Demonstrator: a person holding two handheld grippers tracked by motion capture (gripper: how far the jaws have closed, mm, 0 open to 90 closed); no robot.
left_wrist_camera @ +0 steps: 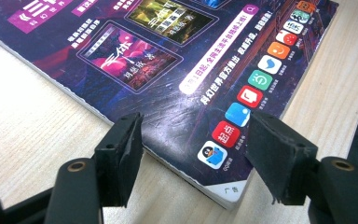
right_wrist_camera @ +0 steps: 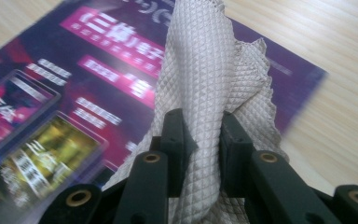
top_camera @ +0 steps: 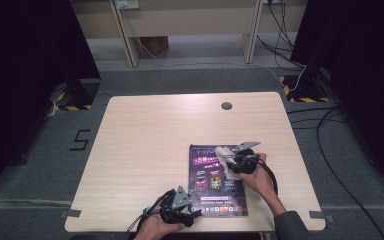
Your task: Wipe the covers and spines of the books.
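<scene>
A dark purple magazine (top_camera: 215, 180) lies flat on the wooden table (top_camera: 145, 135), near its front edge. My left gripper (top_camera: 192, 215) rests at the magazine's near left corner. In the left gripper view its jaws (left_wrist_camera: 196, 135) stand open on either side of the magazine's corner (left_wrist_camera: 223, 186), with the pads apart from it. My right gripper (top_camera: 232, 162) is over the magazine's upper right part, shut on a pale grey quilted cloth (top_camera: 224, 156). In the right gripper view the cloth (right_wrist_camera: 205, 60) is pinched between the jaws (right_wrist_camera: 203, 121) and drapes over the magazine cover (right_wrist_camera: 51, 107).
A round cable hole (top_camera: 226, 105) sits near the table's far edge. Black cables (top_camera: 330, 150) trail over the floor at the right. Behind the table stands a wooden desk frame (top_camera: 130, 45). Bare tabletop stretches left of the magazine.
</scene>
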